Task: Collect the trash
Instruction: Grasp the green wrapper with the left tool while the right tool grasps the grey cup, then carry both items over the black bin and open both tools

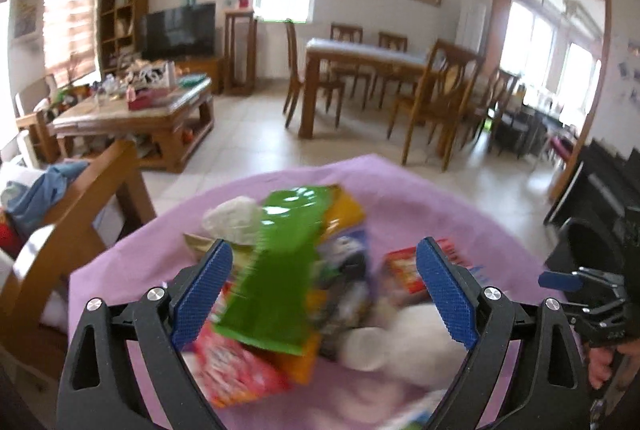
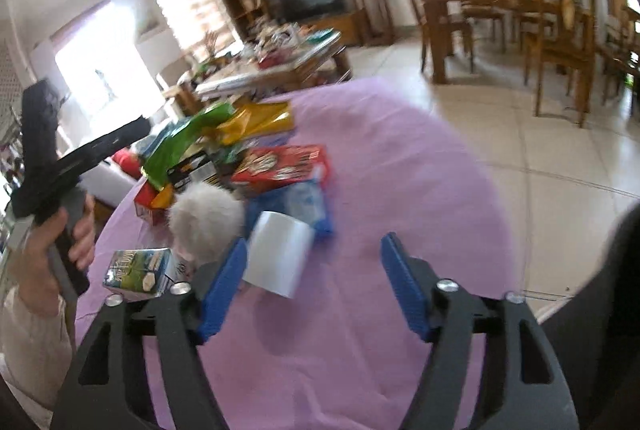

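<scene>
**Trash heaped on the purple cloth, both grippers spread wide**

Trash lies in a loose, blurred pile on the purple tablecloth (image 1: 400, 198), which serves as the landmark for everything below.

Left wrist view: the left gripper (image 1: 324, 290) hangs over the near part of the cloth with its blue-padded jaws far apart and nothing clamped between them. Between the jaws, in the middle of the cloth, a green wrapper (image 1: 280, 270) lies across the top of the heap. A crumpled white tissue (image 1: 234, 218) sits beyond it, toward the far side of the cloth. A red-and-pink packet (image 1: 232, 366) lies at the near left of the cloth, partly under the green wrapper. A red box (image 1: 404, 270) lies just inside the right jaw, and a white paper cup (image 1: 364, 348) lies on its side at the near middle. The right gripper (image 1: 560, 280) shows beyond the cloth's right edge.

Right wrist view: the right gripper (image 2: 314, 280) hovers over the near part of the cloth, jaws spread wide and empty. The white paper cup (image 2: 280, 254) lies tipped just beside the left jaw; whether they touch cannot be told. A fluffy white ball (image 2: 206, 220) rests left of the cup, and a small drink carton (image 2: 140, 272) lies at the near left edge of the cloth. The red box (image 2: 284, 166) lies mid-cloth, the green wrapper (image 2: 180, 146) behind it, and a yellow wrapper (image 2: 260, 120) toward the far edge.
</scene>
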Demonstrator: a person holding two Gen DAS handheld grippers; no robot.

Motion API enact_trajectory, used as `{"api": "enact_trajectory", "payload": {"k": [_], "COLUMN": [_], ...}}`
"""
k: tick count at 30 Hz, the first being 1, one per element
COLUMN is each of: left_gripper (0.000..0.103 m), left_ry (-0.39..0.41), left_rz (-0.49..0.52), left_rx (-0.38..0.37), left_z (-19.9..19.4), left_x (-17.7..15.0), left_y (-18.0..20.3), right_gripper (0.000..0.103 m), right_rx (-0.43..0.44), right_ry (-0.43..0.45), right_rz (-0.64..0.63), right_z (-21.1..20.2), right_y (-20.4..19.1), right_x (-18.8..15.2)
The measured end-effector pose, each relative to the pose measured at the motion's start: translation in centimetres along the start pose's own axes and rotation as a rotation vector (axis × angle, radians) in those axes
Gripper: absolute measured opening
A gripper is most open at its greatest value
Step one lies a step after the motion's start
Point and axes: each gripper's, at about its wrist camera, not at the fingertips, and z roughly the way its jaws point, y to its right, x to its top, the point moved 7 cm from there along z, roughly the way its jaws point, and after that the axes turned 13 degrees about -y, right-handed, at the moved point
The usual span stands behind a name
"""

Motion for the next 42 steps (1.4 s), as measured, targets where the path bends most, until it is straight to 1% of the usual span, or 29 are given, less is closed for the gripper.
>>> {"api": "enact_trajectory", "payload": {"k": [2,5,6,7,8,9,10,14,17,21,26,30,33,36,40,42], "left_gripper": [0.091,0.091,0.087,0.075,0.060,0.053,0.048,0.041,0.039,0.039,0.039,0.039,0.039,0.039,0.039,0.039], "left_ry": [-0.027,-0.063,-0.071,-0.085,-0.101,-0.120,-0.128,-0.105,-0.066,-0.008,0.070,0.092,0.096,0.090,0.073,0.061], "left_rz": [0.013,0.016,0.013,0.006,0.001,-0.008,-0.016,-0.015,-0.023,-0.028,-0.010,0.028,0.075,0.106,0.164,0.178], "left_rx": [0.007,-0.018,-0.027,-0.041,-0.058,-0.081,-0.090,-0.097,-0.113,-0.149,-0.190,-0.249,-0.311,-0.357,-0.415,-0.450], "left_z": [1.0,3.0,3.9,4.4,5.0,5.6,6.0,6.1,4.8,2.3,-1.5,-3.6,-4.7,-4.8,-4.3,-3.6], "left_x": [0.7,1.6,0.8,0.8,0.6,0.7,0.6,0.2,0.0,-0.6,-0.8,-0.9,-1.3,-1.7,-2.3,-2.7], "left_y": [-0.6,-1.7,-2.8,-2.9,-2.9,-3.0,-3.2,-3.4,-3.1,-2.3,0.8,4.8,9.1,12.0,17.7,19.8], "right_gripper": [0.063,0.053,0.050,0.047,0.042,0.041,0.040,0.040,0.039,0.039,0.039,0.039,0.039,0.039,0.039,0.039], "right_rx": [-0.002,-0.024,-0.037,-0.046,-0.043,-0.043,-0.042,-0.047,-0.035,0.017,0.059,0.071,0.059,0.024,-0.024,-0.061], "right_ry": [-0.032,-0.092,-0.101,-0.113,-0.122,-0.125,-0.124,-0.110,-0.081,-0.031,0.054,0.112,0.160,0.218,0.298,0.330], "right_rz": [-0.019,-0.045,-0.051,-0.053,-0.052,-0.050,-0.048,-0.059,-0.065,-0.047,-0.012,0.017,0.044,0.075,0.133,0.159], "right_z": [1.5,3.8,4.3,4.6,5.0,5.0,5.1,4.6,4.3,2.6,-0.7,-3.4,-5.5,-7.9,-11.2,-12.6], "right_y": [-1.0,-2.4,-2.7,-2.7,-2.9,-2.9,-3.0,-2.8,-3.3,-3.3,-2.4,-1.1,0.1,2.0,5.2,6.9], "right_x": [0.2,0.2,0.3,0.2,0.1,0.1,-0.1,0.1,0.1,-0.4,-0.9,-1.5,-2.0,-2.6,-3.7,-4.4]}}
